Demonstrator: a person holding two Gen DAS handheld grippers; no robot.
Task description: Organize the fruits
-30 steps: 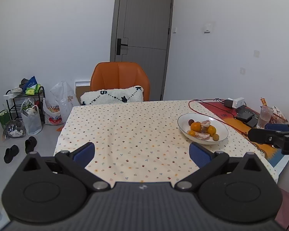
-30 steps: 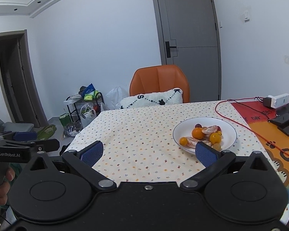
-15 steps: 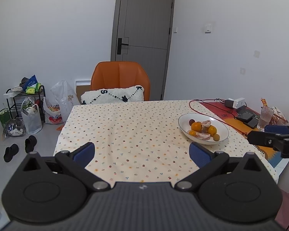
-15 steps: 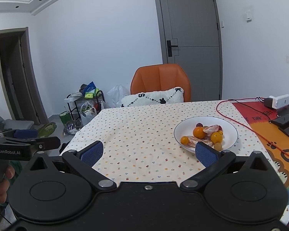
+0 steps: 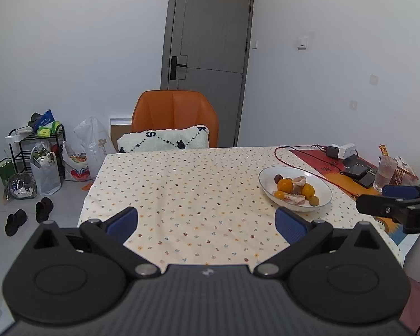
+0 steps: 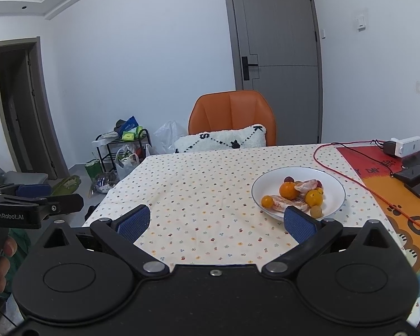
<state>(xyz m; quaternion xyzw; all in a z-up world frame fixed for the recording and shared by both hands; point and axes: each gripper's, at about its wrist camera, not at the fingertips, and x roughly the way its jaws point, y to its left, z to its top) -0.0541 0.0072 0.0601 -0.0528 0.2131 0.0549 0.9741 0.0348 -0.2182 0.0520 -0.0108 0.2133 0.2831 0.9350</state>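
Observation:
A white bowl [image 5: 320,180] [image 6: 334,184] stands on the right part of the dotted tablecloth. It holds oranges [image 5: 285,185] [image 6: 288,190], peeled citrus segments [image 6: 287,203] and small dark and yellowish round fruits. My left gripper [image 5: 207,221] hangs open above the near table edge, with the bowl ahead to its right. My right gripper [image 6: 215,221] is open too, its right finger [image 6: 296,222] just in front of the bowl's near rim. Neither holds anything.
An orange chair [image 5: 175,117] with a white cushion [image 5: 163,141] stands at the table's far side. A red cable [image 6: 347,175], chargers and dark devices lie on the orange mat at right, with a glass [image 5: 385,169]. Bags, a rack and shoes sit on the floor at left.
Both views have shifted very slightly; the bowl sits a touch further right in each. Both grippers remain open and empty.

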